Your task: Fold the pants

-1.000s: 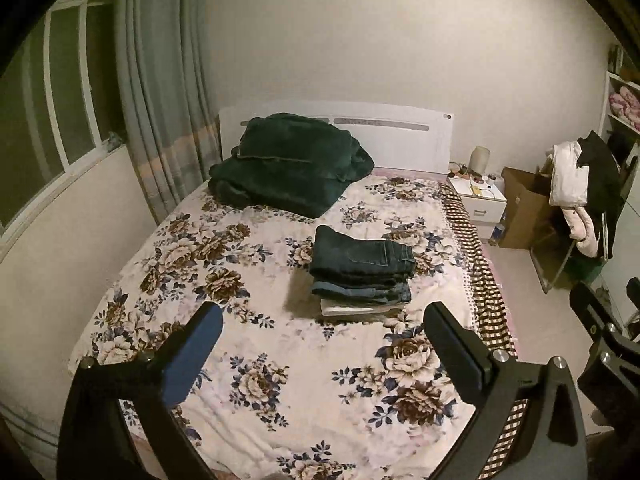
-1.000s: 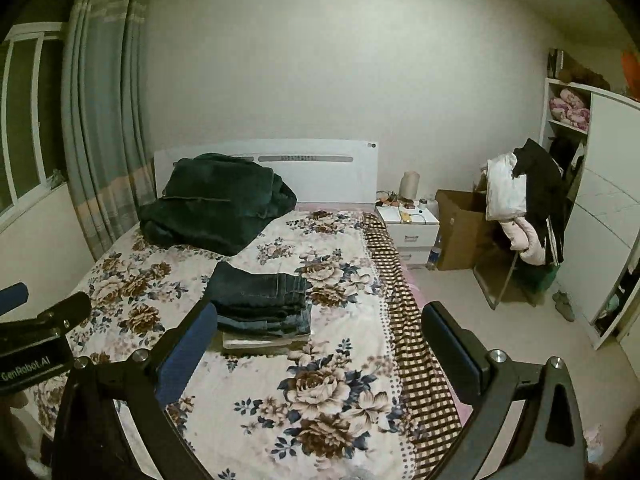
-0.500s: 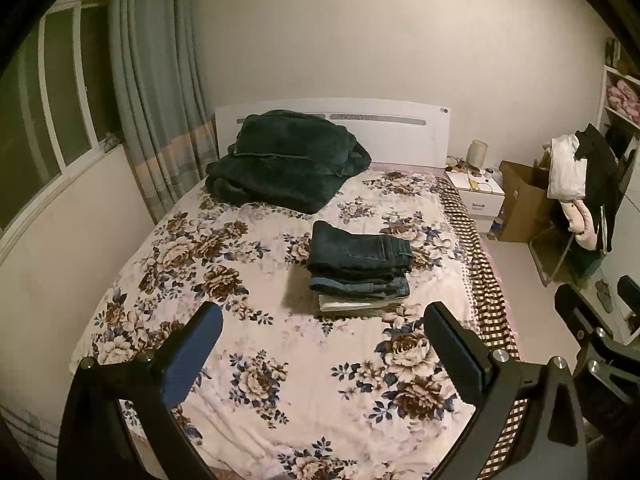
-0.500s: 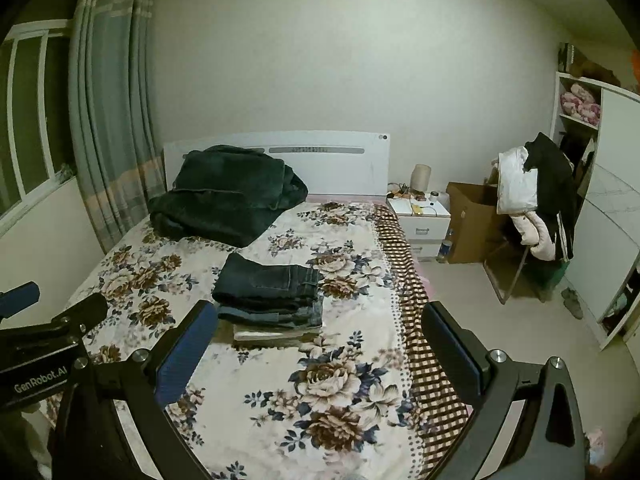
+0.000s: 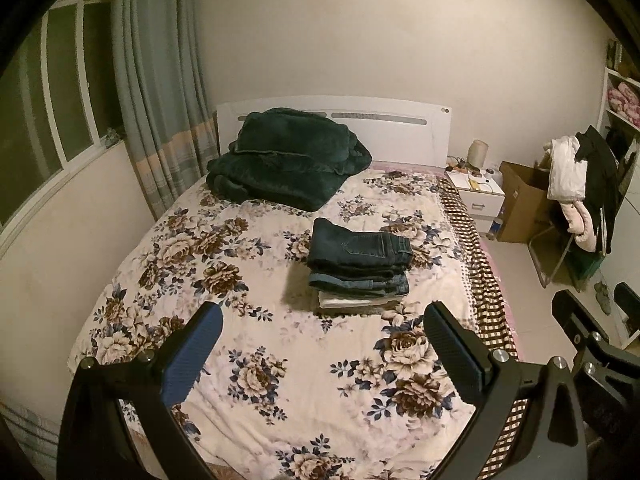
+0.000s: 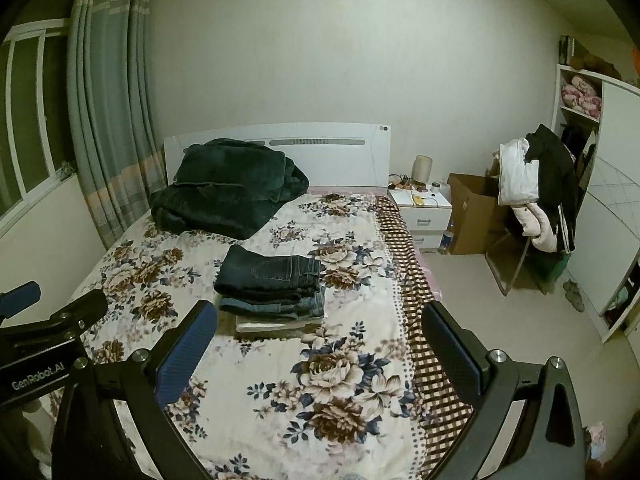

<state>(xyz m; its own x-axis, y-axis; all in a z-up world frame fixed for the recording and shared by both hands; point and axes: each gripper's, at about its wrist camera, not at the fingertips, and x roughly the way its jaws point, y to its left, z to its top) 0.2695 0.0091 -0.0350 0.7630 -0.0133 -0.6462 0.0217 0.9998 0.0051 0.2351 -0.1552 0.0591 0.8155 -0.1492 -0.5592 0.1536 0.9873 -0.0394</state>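
Note:
A stack of folded pants (image 5: 359, 264), dark jeans on top of lighter jeans and a pale pair, lies in the middle of the floral bed (image 5: 256, 344). It also shows in the right wrist view (image 6: 272, 288). My left gripper (image 5: 322, 344) is open and empty, held well back from the stack above the foot of the bed. My right gripper (image 6: 320, 340) is open and empty, also back from the stack. The right gripper's body (image 5: 592, 344) shows at the right edge of the left wrist view; the left gripper's body (image 6: 44, 336) shows at the left edge of the right wrist view.
A folded dark green blanket (image 5: 288, 168) lies at the headboard. A white nightstand (image 5: 476, 196), a cardboard box (image 5: 520, 204) and a chair piled with clothes (image 5: 580, 192) stand right of the bed. A curtain (image 5: 160, 100) and window are on the left.
Both grippers have pulled back and risen a little, so the bed and stack look slightly farther away. Both stay open and empty. The stack has not moved.

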